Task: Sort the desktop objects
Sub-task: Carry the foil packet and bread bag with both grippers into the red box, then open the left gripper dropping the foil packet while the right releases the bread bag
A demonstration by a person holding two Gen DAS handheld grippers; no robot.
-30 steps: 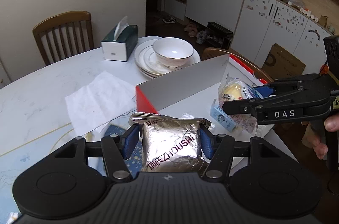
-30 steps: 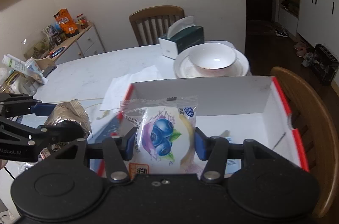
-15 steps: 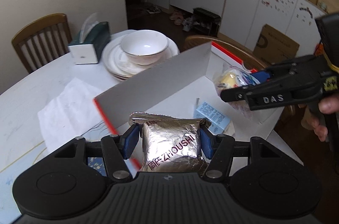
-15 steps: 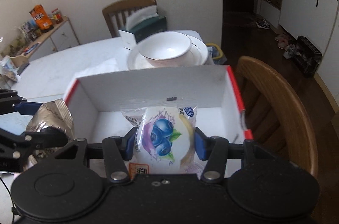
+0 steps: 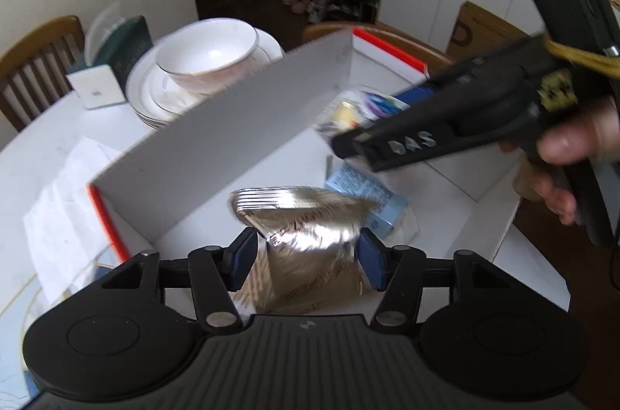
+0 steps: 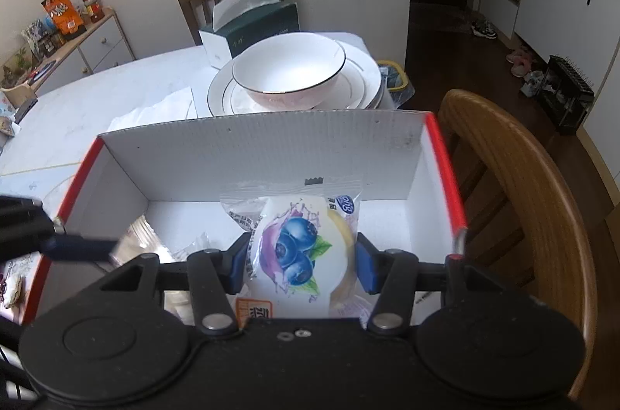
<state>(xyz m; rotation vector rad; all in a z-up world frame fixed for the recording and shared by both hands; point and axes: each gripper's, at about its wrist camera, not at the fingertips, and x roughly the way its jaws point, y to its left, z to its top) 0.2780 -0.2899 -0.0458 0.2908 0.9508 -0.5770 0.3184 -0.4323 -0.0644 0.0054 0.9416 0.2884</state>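
My left claw (image 5: 306, 255) is closing on a foil pack (image 5: 306, 228), my right (image 6: 304, 262) grips a blueberry pastry (image 6: 298, 247), both over the box (image 6: 271, 154), where a blue carton (image 5: 364, 189) lies.

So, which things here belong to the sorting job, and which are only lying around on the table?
Part of the job:
- silver foil packet, in the left gripper, whose jaws are closing
- blueberry snack packet, in the right gripper
- white box with red edges
- blue carton inside the box

Lying about:
- bowl on stacked plates
- tissue box
- paper napkin
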